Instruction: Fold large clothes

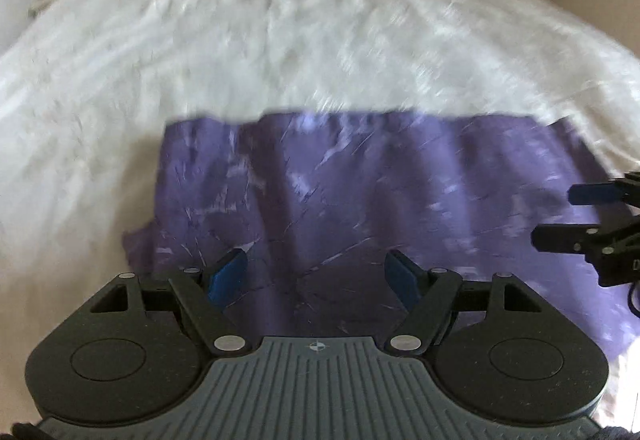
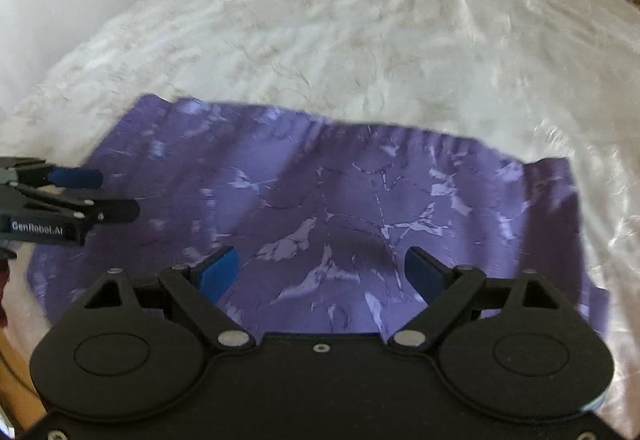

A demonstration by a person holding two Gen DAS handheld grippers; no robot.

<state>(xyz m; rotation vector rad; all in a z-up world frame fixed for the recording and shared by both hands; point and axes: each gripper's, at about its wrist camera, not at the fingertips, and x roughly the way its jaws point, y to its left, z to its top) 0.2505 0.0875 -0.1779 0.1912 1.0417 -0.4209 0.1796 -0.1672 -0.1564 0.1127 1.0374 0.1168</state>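
Both wrist cameras are looking steeply down and forward from close above the purple garment [image 1: 360, 200], toward the white bed cover [image 1: 280, 32] at twelve o'clock. The left view is catching the right gripper [image 1: 560, 216] at three o'clock; the right view is catching the left gripper [image 2: 116, 196] at nine o'clock. Both are sharing garment and bed.

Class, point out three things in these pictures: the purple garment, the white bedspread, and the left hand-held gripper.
Purple garment [image 2: 320, 200]: right wrist view, middle of the cloth.
White bedspread [image 1: 280, 40]: left wrist view, bare rumpled part beyond the garment.
Left hand-held gripper [image 1: 316, 276]: left wrist view, midway between its blue fingertips.
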